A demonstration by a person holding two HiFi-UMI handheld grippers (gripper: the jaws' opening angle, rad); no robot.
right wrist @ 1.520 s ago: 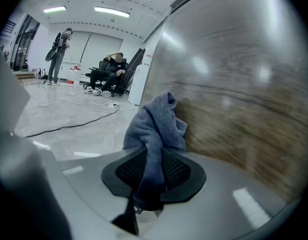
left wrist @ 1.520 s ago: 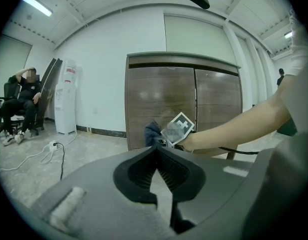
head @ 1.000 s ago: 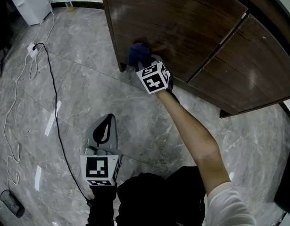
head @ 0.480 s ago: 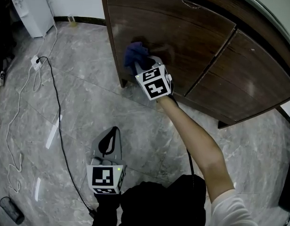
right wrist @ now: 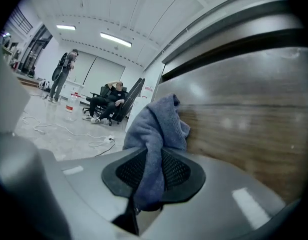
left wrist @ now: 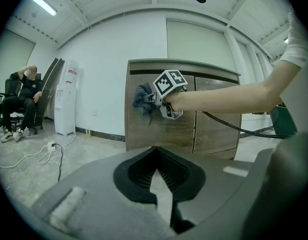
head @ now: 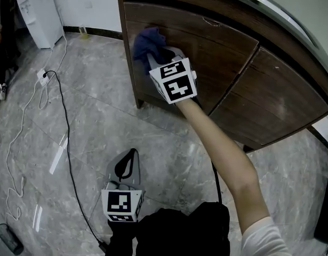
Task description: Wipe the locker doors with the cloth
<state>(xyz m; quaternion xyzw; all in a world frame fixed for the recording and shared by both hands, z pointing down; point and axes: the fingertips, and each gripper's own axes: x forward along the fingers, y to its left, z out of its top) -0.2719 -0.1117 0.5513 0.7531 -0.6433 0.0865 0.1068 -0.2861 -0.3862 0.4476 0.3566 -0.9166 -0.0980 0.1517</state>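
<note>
My right gripper (head: 154, 56) is shut on a blue cloth (head: 148, 41) and presses it against the upper left part of the dark wooden locker door (head: 212, 57). In the right gripper view the cloth (right wrist: 156, 126) hangs bunched between the jaws, touching the door (right wrist: 244, 119). A second door (head: 276, 97) stands to its right. My left gripper (head: 124, 163) hangs low over the floor, away from the locker, shut with nothing in it. Its own view shows the cloth (left wrist: 142, 98) on the door (left wrist: 143, 131) ahead.
A black cable (head: 61, 135) and a white power strip (head: 43, 74) lie on the marble floor at the left. A white appliance (head: 38, 7) stands against the far wall. A person (left wrist: 23, 91) sits in a chair far left.
My right gripper has slid the cloth up the left door, from its lower part to near its top edge. The left gripper has hardly moved.
</note>
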